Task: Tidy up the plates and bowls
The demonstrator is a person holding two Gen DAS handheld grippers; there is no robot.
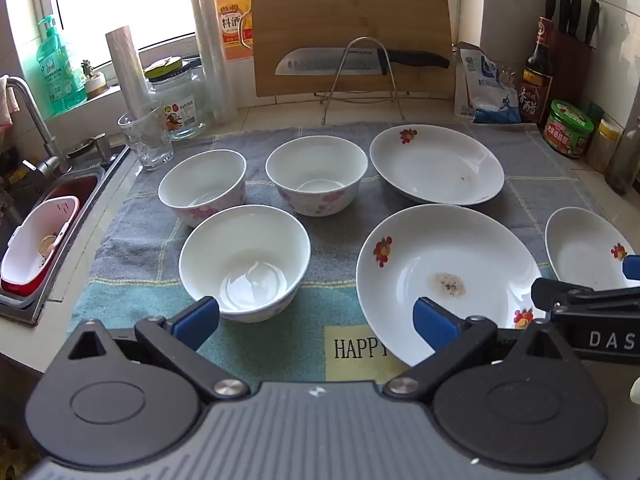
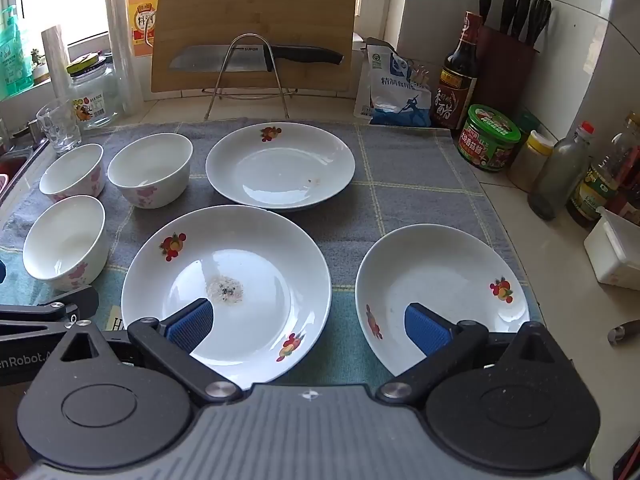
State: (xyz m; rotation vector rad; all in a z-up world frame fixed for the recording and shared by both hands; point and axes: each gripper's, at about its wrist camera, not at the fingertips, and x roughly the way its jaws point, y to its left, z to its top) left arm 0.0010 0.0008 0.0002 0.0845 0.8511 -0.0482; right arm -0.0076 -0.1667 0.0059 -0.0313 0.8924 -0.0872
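Note:
Three white floral bowls sit on a grey-green towel (image 1: 132, 248): a near bowl (image 1: 245, 261), a far left bowl (image 1: 202, 186) and a far middle bowl (image 1: 317, 174). Three white plates with fruit prints lie to their right: a near plate (image 2: 226, 292) with a stain, a far plate (image 2: 280, 166) and a right plate (image 2: 440, 296). My left gripper (image 1: 316, 324) hovers open above the near bowl and near plate, holding nothing. My right gripper (image 2: 308, 326) hovers open above the gap between the near plate and right plate, also holding nothing.
A sink (image 1: 48, 216) with a pink basket lies left of the towel. A glass (image 1: 146, 140), a jar (image 1: 178, 100), a cutting board (image 1: 352, 28) with a knife on a rack, a salt bag (image 2: 396, 92), sauce bottles and jars (image 2: 492, 138) line the back and right.

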